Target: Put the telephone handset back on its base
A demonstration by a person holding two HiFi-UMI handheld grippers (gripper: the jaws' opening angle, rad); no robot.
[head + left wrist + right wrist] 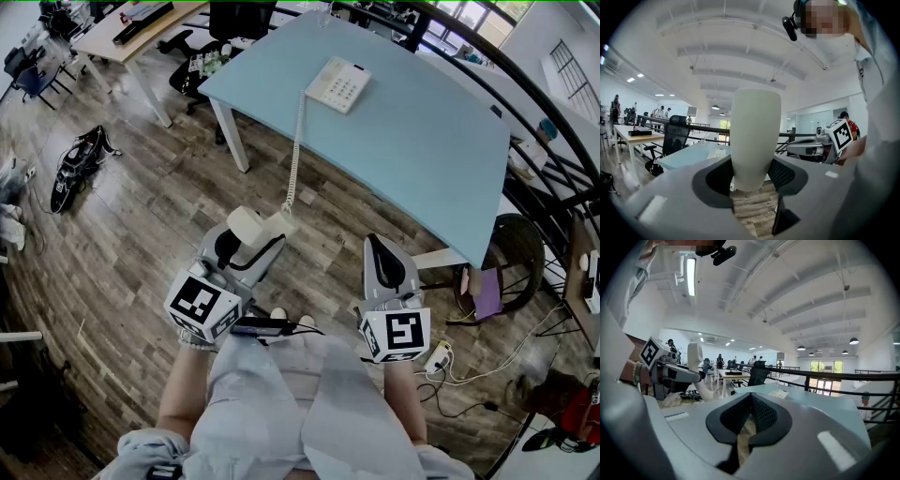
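Note:
I see a white telephone handset [248, 223] held up over the wooden floor, my left gripper [251, 246] shut on it. In the left gripper view the handset [755, 131] stands upright between the dark pads [715, 180]. A coiled cord [297, 141] runs from it up to the white phone base [337, 84], which sits on the far part of the light-blue table [422, 150]. My right gripper [378, 246] is beside the left one, short of the table, shut with nothing in it. Its pads [761, 413] meet in the right gripper view.
A black office chair [202, 42] and a wooden desk [131, 28] stand beyond the table at the left. A black bag [80, 164] lies on the floor at the left. A dark railing [525, 122] curves along the right, with cables and a power strip [438, 356] on the floor below.

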